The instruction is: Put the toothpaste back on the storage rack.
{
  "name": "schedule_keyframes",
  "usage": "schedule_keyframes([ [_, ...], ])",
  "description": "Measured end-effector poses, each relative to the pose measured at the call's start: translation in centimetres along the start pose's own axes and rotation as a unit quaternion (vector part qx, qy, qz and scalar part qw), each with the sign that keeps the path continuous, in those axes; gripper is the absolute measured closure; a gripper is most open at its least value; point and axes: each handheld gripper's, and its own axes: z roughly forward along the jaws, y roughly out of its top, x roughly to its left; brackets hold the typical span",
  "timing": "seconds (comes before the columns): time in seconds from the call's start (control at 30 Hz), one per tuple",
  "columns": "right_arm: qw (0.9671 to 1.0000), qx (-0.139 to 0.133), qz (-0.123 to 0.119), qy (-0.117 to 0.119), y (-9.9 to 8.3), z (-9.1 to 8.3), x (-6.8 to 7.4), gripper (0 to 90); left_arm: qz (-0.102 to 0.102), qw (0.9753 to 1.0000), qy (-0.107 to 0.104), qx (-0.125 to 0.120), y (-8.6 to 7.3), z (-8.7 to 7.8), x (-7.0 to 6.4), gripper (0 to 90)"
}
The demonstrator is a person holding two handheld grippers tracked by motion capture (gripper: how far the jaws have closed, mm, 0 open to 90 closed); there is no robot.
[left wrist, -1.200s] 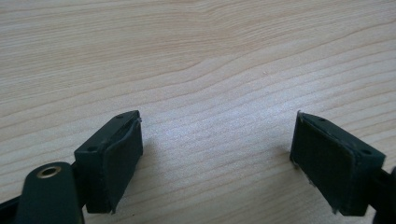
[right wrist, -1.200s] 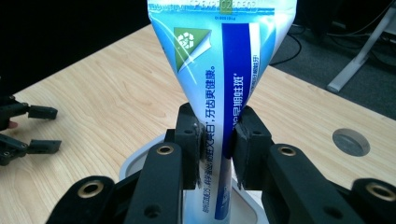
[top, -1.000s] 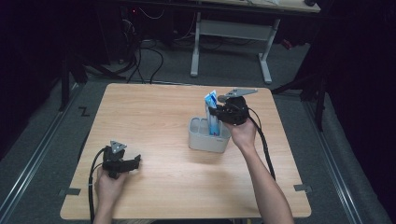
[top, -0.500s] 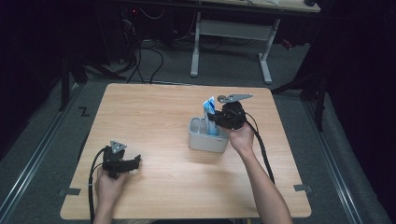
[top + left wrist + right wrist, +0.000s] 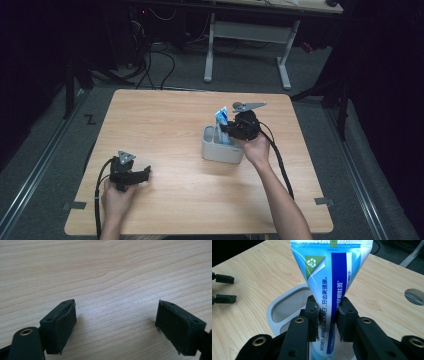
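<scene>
A blue and white toothpaste tube (image 5: pixel 329 277) stands upright, its lower end down inside a grey two-compartment holder (image 5: pixel 287 307). My right gripper (image 5: pixel 327 320) is shut on the tube's lower half, right above the holder. In the high view the tube (image 5: pixel 221 118) sticks out of the holder (image 5: pixel 216 150) near the table's middle, with the right gripper (image 5: pixel 231 129) beside it. My left gripper (image 5: pixel 146 174) rests near the front left of the table, open. Its pads (image 5: pixel 63 325) stand wide apart over bare wood.
The wooden table (image 5: pixel 165 120) has a round cable hole (image 5: pixel 414 295) beyond the holder. The left gripper (image 5: pixel 223 288) lies far off at the left of the right gripper view. A white-legged desk (image 5: pixel 250 35) and cables (image 5: pixel 150 60) stand on the floor behind the table.
The right gripper has lowered the tube into the holder, moving slightly toward the person. The left gripper has stayed still.
</scene>
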Motion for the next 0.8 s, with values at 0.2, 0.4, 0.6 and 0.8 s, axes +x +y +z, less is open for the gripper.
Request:
schedule_keyframes([
  [0.2,1.0,-0.001,-0.002,0.001,-0.02,0.06,0.03,71.8,0.0,1.0,0.0,0.0,0.0,0.0,0.0,17.2],
  [0.4,1.0,-0.001,-0.001,0.002,0.0,0.21,0.18,69.9,0.0,1.0,0.0,0.0,0.0,0.0,0.0,17.2],
  [0.6,1.0,0.003,0.002,0.004,-0.02,0.3,0.22,61.0,0.0,1.0,0.0,0.0,0.0,0.0,0.0,17.2],
  [0.8,1.0,-0.002,0.006,0.004,0.0,0.16,0.25,52.4,0.0,1.0,0.0,0.0,0.0,0.0,0.0,17.2],
])
